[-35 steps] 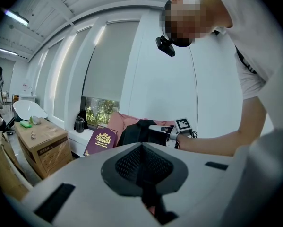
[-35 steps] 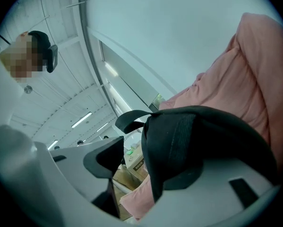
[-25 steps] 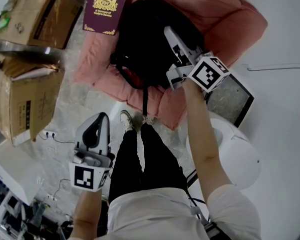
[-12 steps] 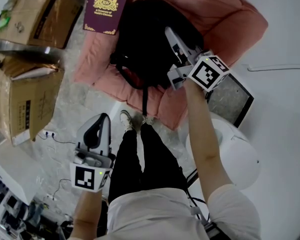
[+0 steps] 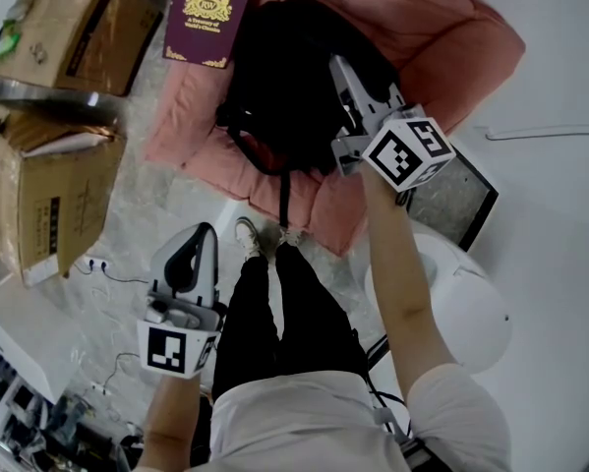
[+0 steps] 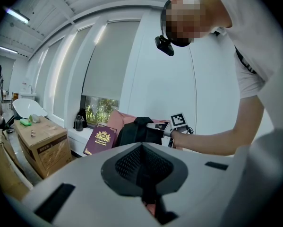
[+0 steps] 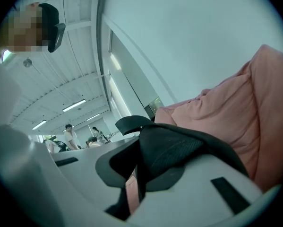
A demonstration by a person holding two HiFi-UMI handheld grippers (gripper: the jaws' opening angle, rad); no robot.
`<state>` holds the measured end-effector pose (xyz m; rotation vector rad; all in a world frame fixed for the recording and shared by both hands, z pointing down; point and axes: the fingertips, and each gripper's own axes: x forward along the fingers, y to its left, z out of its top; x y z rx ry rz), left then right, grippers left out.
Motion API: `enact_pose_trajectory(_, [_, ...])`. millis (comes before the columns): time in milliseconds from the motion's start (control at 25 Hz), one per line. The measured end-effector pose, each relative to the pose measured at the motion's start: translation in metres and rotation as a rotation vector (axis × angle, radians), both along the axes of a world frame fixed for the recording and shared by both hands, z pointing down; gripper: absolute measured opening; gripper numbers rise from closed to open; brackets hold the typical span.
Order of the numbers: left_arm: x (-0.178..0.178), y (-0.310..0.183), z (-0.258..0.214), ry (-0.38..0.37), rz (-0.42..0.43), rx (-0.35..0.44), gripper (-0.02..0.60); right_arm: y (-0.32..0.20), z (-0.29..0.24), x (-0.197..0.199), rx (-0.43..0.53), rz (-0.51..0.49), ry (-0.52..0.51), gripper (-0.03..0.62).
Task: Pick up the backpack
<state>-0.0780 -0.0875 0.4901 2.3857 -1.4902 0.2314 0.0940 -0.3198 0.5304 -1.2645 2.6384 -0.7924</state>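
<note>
**Pinched a strap of the backpack (image 5: 279,87) with the right gripper (image 5: 341,69)**

Found the black backpack slumped on a pink cushion (image 5: 451,37) on the floor (image 5: 166,200), not yet lifted. Reached in at its right side with the right gripper, pointing close to level. Had just been closing those jaws. Saw them nearly together in the right gripper view, clamped on a black padded strap (image 7: 179,148) running between the pads, against the pink cushion just behind.

Held the left gripper (image 5: 198,239) low and well apart from the backpack, beside the person's dark trouser legs (image 5: 284,313), over the floor. Read its jaws in the left gripper view as pressed together, with nothing from the scene between them.

Noted a flat maroon box with a gold crest (image 5: 207,16) leaning at the cushion's upper left edge, just beside the backpack. Noted cardboard boxes (image 5: 68,32) further left on the floor, and a grey framed panel (image 5: 456,200) just past the right gripper's marker cube.
</note>
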Motion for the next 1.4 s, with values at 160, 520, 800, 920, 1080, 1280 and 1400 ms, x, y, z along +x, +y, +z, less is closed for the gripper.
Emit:
enact_pose_trajectory(160, [-0.001, 0.004, -0.002, 0.005, -0.002, -0.003, 0.017, 0.003, -0.004, 0.000, 0.007, 0.014, -0.004, 0.041])
enact_pose_trajectory(520, [-0.004, 0.013, -0.009, 0.012, -0.012, 0.010, 0.017, 0.016, -0.017, -0.001, 0.001, 0.010, -0.057, 0.042])
enact_pose_trajectory(800, [-0.014, 0.022, -0.012, 0.001, -0.026, 0.026, 0.017, 0.039, -0.033, -0.013, 0.020, -0.027, -0.070, 0.040])
enact_pose_trajectory(920, [-0.021, 0.024, -0.013, 0.001, -0.036, 0.038, 0.017, 0.047, -0.037, -0.018, 0.024, -0.042, -0.063, 0.040])
enact_pose_trajectory(1080, [-0.027, 0.028, -0.017, 0.003, -0.043, 0.053, 0.017, 0.055, -0.047, -0.032, 0.018, -0.071, -0.065, 0.040])
enact_pose_trajectory(1280, [-0.033, 0.033, -0.019, 0.003, -0.043, 0.059, 0.017, 0.062, -0.058, -0.044, 0.031, -0.082, -0.057, 0.038])
enact_pose_trajectory(1400, [-0.039, 0.036, -0.017, 0.006, -0.051, 0.057, 0.017, 0.064, -0.062, -0.052, 0.032, -0.092, -0.048, 0.038])
